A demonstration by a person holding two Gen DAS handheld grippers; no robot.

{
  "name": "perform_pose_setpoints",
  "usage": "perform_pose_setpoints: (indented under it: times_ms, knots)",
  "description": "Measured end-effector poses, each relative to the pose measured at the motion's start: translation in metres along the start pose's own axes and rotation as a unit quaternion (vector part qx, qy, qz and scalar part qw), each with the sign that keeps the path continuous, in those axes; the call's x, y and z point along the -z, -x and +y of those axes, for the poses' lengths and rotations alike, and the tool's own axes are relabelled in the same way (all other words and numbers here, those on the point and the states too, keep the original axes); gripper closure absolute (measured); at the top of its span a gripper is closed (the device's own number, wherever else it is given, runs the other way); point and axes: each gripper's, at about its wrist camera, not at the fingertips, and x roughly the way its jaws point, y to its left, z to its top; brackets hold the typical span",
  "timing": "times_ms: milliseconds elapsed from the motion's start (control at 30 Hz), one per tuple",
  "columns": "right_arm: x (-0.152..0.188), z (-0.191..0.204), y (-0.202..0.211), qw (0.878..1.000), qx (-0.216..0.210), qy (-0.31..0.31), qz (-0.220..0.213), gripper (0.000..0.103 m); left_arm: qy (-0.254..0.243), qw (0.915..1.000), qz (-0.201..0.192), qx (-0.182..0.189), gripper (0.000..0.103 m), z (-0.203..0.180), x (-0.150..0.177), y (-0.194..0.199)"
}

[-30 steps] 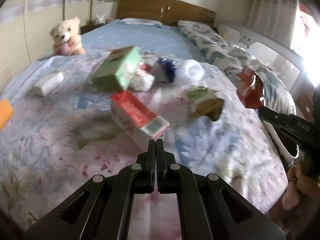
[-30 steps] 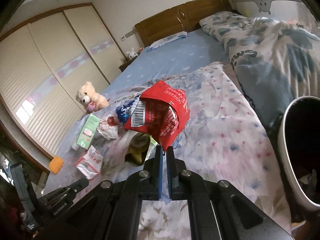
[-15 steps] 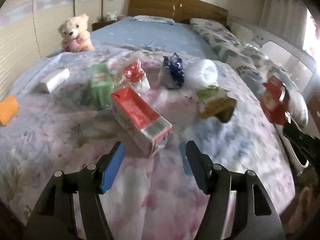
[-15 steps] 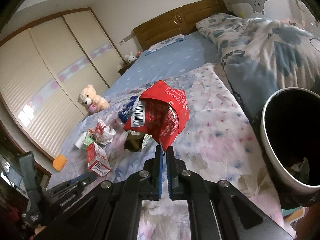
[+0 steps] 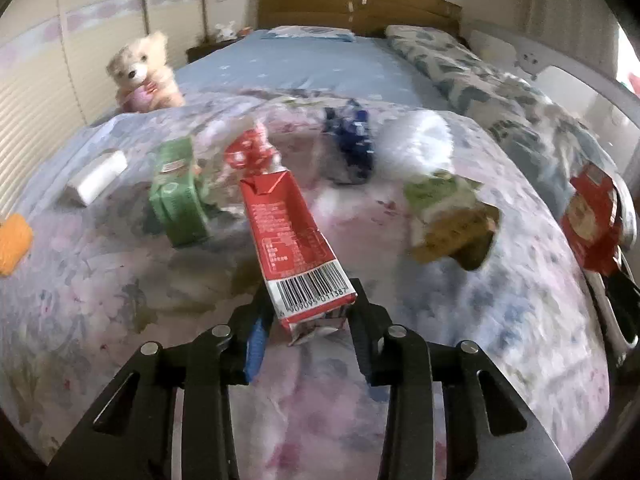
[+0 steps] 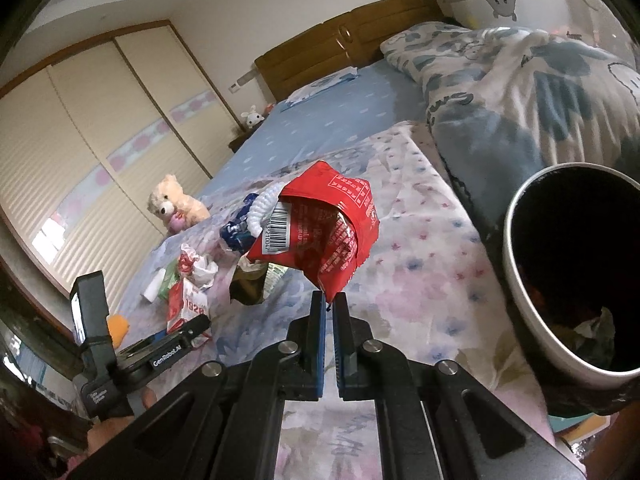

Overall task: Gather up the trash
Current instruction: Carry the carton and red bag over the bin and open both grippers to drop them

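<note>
My left gripper (image 5: 310, 304) is open, its fingers on either side of the barcode end of a red carton (image 5: 292, 236) that lies on the floral bedspread; I cannot tell if they touch it. My right gripper (image 6: 329, 308) is shut on a red snack bag (image 6: 320, 236) and holds it above the bed, left of the dark trash bin (image 6: 576, 280). The red bag also shows at the right edge of the left wrist view (image 5: 592, 220). The red carton also shows in the right wrist view (image 6: 186, 308).
On the bed lie a green carton (image 5: 180, 196), a red-and-white wrapper (image 5: 248, 152), a blue wrapper (image 5: 352, 148), white crumpled material (image 5: 420, 140), a green-brown bag (image 5: 452, 220), a white block (image 5: 96, 176), an orange sponge (image 5: 14, 240) and a teddy bear (image 5: 142, 72).
My left gripper opened and moved forward until its fingers flank the red carton's end. The green carton dropped onto the bed. My right gripper carried the red bag closer to the bin.
</note>
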Motion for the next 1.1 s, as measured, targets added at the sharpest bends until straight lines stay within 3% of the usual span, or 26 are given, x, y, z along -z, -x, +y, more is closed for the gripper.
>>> perform_pose_setpoints:
  times_ms: [233,500,1100]
  knots:
    - [0.003,-0.009,0.016,1.000,0.002,-0.004,-0.009,0.100,-0.038,0.9988,-0.019,0.022,0.069,-0.022,0.006,0.028]
    - [0.011,-0.031,0.038,0.999,0.019,-0.021,-0.018,0.100,-0.067,0.9948,-0.028,0.071,0.069,-0.050,0.012,0.055]
    - [0.013,-0.087,0.083,0.995,0.072,-0.062,-0.043,0.100,-0.157,0.9734,-0.028,0.164,0.070,-0.155,0.013,0.069]
